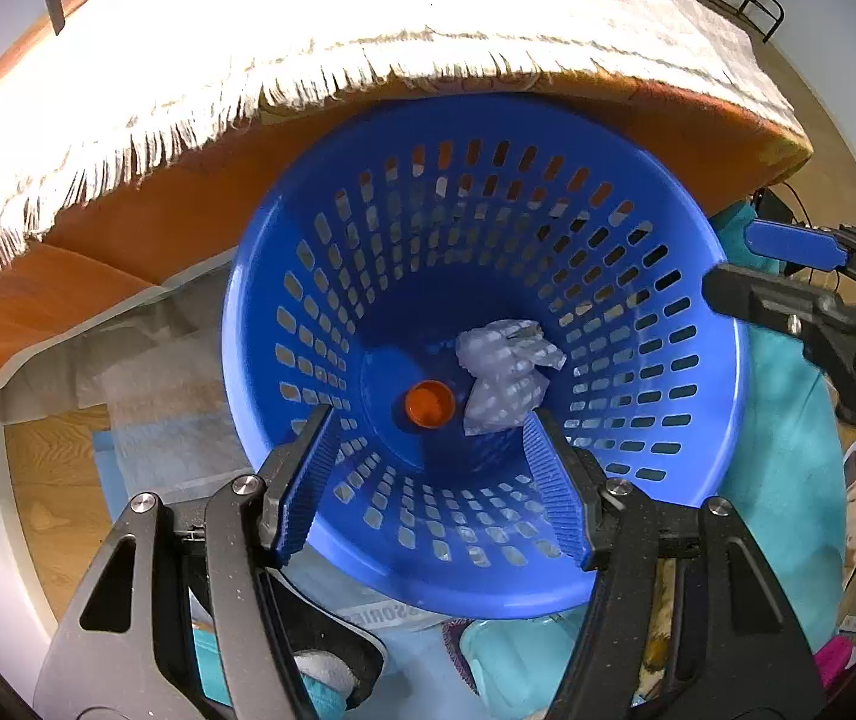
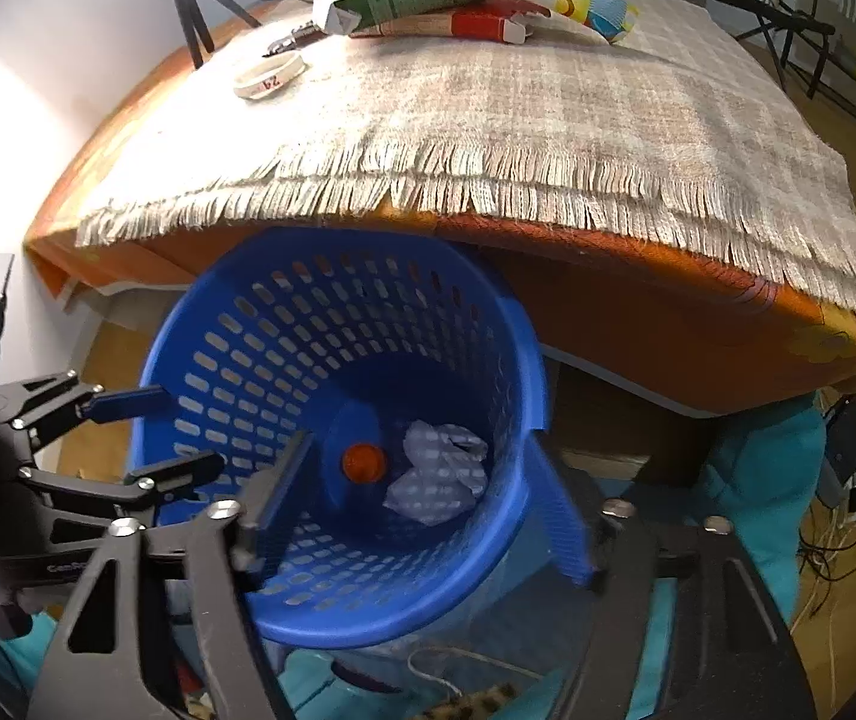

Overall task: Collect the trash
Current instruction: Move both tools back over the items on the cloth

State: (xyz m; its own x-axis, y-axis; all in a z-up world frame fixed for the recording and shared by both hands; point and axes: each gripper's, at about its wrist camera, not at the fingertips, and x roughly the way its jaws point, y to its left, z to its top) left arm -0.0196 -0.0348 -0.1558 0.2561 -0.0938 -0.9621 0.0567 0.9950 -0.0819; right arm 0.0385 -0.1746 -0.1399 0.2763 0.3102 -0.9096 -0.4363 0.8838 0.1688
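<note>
Basket (image 1: 488,252) holds crumpled wrapper (image 1: 509,375) and orange cap (image 1: 428,403). Both tongs, left (image 1: 428,480) and right (image 2: 428,504), gape empty; next, fetch cartons (image 2: 428,6), upper frame, from bench (image 2: 608,312).

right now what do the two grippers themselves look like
Both match: the left gripper and right gripper have matte black angular linkage arms with triangular cut-outs and silver round screw heads. The jaws carry bright blue ribbed pads. White lettering on the left gripper's body, seen from the right wrist view, is too cut off to read. No sleeves are visible.
</note>
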